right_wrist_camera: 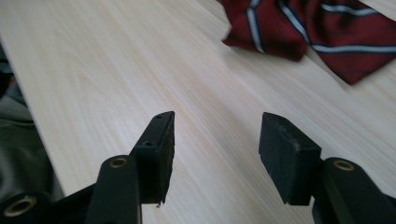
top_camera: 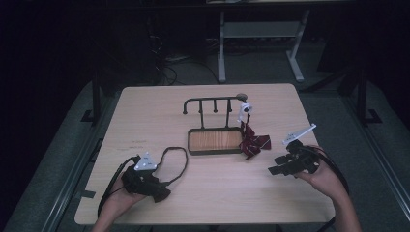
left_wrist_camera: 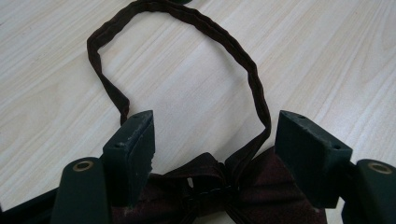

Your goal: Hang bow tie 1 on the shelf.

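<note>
Left gripper (left_wrist_camera: 212, 154) rested near table's (top_camera: 145, 111) front left corner, jaws spread wide over dark maroon bow tie (left_wrist_camera: 219, 186), pads not pressing; strap loop (left_wrist_camera: 187, 60) lay beyond. Right gripper (right_wrist_camera: 217, 154) near right edge, jaws wide apart, empty. Striped red tie (top_camera: 252, 142) lay beside stand's wooden tray (top_camera: 215, 140), mid-table.

Dim lab (or studio), bare wooden table (top_camera: 145, 116), floor cables (top_camera: 167, 72), metal stand legs (top_camera: 221, 53)
</note>
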Tool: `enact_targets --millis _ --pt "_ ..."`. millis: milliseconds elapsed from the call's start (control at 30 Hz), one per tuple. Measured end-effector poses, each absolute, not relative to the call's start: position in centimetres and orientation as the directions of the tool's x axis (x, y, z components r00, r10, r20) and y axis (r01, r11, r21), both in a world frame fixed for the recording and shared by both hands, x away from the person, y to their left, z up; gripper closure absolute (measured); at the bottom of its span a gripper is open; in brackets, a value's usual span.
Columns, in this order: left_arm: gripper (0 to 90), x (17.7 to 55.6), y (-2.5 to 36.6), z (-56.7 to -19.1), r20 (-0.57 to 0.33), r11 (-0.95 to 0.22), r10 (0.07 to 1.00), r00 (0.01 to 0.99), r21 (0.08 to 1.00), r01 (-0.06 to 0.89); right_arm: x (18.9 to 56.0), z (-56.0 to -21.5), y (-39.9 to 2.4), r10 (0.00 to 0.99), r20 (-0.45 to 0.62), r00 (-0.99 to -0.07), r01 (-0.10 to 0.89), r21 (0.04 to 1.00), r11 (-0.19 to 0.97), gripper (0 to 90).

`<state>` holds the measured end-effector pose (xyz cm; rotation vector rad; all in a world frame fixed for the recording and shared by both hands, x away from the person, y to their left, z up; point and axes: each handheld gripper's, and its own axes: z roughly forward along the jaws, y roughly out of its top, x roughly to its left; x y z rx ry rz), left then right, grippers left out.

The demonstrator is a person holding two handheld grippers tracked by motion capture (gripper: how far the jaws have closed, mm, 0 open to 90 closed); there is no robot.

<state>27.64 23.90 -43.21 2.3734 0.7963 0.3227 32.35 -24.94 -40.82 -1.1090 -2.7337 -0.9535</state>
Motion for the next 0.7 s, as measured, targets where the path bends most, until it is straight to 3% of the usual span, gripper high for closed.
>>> enact_targets --millis 333,600,700 --pt "29.6 27.7 24.0 -43.1 0.049 -0.635 0.613 0.788 0.625 0.455 31.8 -42.9 -26.0 0.637 0.320 -0.701 0.689 0.535 0.489 45.7" --pt "29.8 27.7 24.0 -42.9 0.058 -0.622 0.631 0.774 0.634 0.460 31.6 -43.3 -25.6 0.634 0.304 -0.711 0.676 0.541 0.500 44.8" --pt "33.7 27.9 24.1 -42.6 0.049 -0.615 0.647 0.761 0.624 0.482 31.5 -43.3 -25.7 0.635 0.303 -0.710 0.677 0.544 0.497 44.5"
